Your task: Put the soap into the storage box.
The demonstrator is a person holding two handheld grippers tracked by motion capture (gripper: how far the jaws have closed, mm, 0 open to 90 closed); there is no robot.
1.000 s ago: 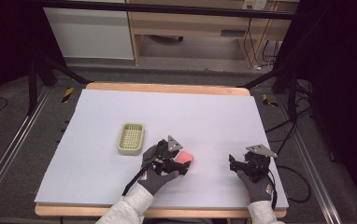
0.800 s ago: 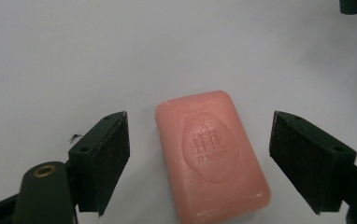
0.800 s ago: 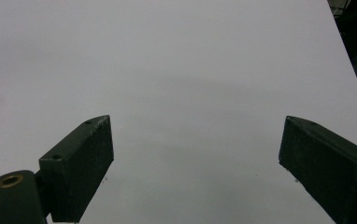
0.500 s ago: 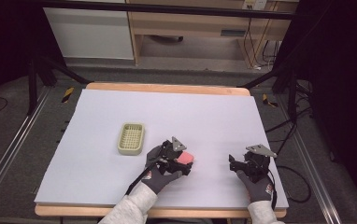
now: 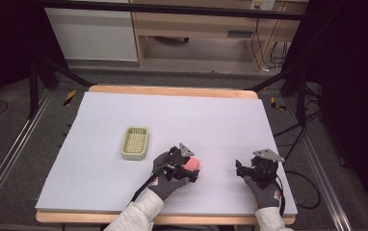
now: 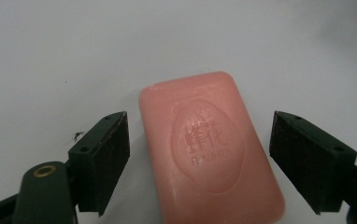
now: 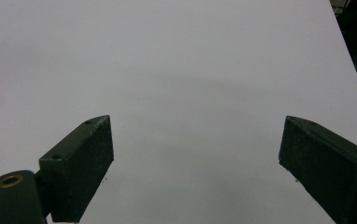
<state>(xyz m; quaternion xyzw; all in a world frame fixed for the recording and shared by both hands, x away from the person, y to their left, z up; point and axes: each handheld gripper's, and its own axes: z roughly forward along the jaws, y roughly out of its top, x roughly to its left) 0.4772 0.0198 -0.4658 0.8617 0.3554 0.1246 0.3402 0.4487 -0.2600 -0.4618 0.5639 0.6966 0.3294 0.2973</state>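
A pink bar of soap (image 6: pixel 211 147) with an embossed oval lies flat on the white table, also seen as the pink soap (image 5: pixel 192 164) in the high view. My left gripper (image 6: pixel 199 161) straddles it, jaws open, one on each side with a gap to the soap. The left gripper (image 5: pixel 186 166) sits just right of table centre near the front. My right gripper (image 7: pixel 195 168) stands open over bare table, nothing between its jaws; the right gripper (image 5: pixel 249 169) rests at the front right. A pale green slatted soap dish (image 5: pixel 135 143) lies left of the soap.
The white table top (image 5: pixel 172 115) has a wooden edge at front and back. Cables (image 5: pixel 297 183) trail off the right side. Dark stands and shelving stand beyond the far edge.
The left gripper has crept slightly forward and right around the soap. The right gripper has stayed in place.
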